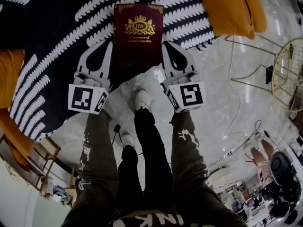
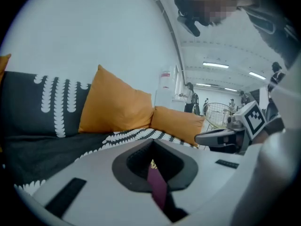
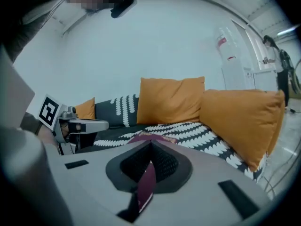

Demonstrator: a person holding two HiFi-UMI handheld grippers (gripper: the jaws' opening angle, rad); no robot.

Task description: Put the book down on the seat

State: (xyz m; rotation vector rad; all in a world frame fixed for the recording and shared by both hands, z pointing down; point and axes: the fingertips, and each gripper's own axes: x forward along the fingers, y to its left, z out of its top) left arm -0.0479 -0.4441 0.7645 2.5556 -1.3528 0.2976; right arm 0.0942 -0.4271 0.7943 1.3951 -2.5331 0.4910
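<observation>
A maroon book (image 1: 138,37) with a gold crest lies flat over the front of the black, white-leaf-patterned sofa seat (image 1: 57,41), its near end past the seat's edge. My left gripper (image 1: 110,45) is shut on the book's left edge and my right gripper (image 1: 166,46) is shut on its right edge. In the left gripper view the book's maroon cover (image 2: 157,185) runs between the closed jaws of that gripper (image 2: 153,164). The right gripper view shows the same cover (image 3: 146,185) pinched in its gripper (image 3: 151,161), with the seat (image 3: 188,133) just beyond.
Orange cushions (image 1: 232,6) (image 1: 9,74) flank the seat, and more (image 2: 115,102) lean on the backrest. The person's legs and shoes (image 1: 141,98) stand on the marble floor below the book. A gold wire chair (image 1: 289,74) and a cable (image 1: 232,79) are at right.
</observation>
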